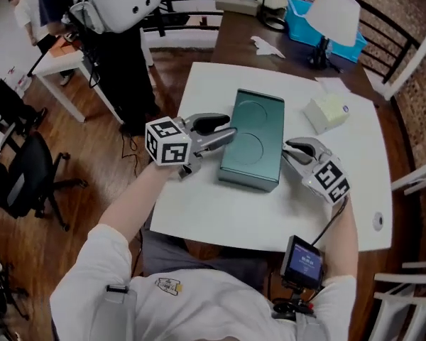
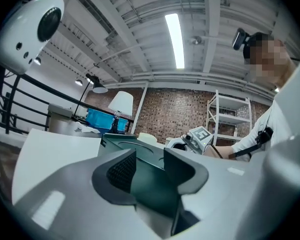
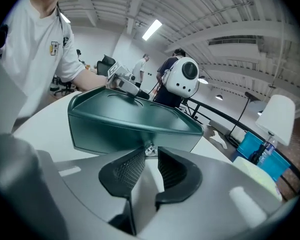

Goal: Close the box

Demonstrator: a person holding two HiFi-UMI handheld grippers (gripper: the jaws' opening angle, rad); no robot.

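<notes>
Jaws of left gripper (image 2: 150,160): apart, with the side of a dark green rectangular metal box (image 1: 252,142) in the gap between them. Jaws of right gripper (image 3: 151,156): slightly parted, a small silver clasp (image 3: 149,149) on the box wall at their tips, not pinched. Box: lid down, flat on white table (image 1: 220,215), between the two jaw pairs. Beyond the jaws: white-shaded lamp (image 1: 334,13), blue plastic bin (image 1: 298,16).

Head view steeply down over table (image 1: 216,215); gripper views low, close, opposite sides of shared box (image 1: 252,139).
</notes>
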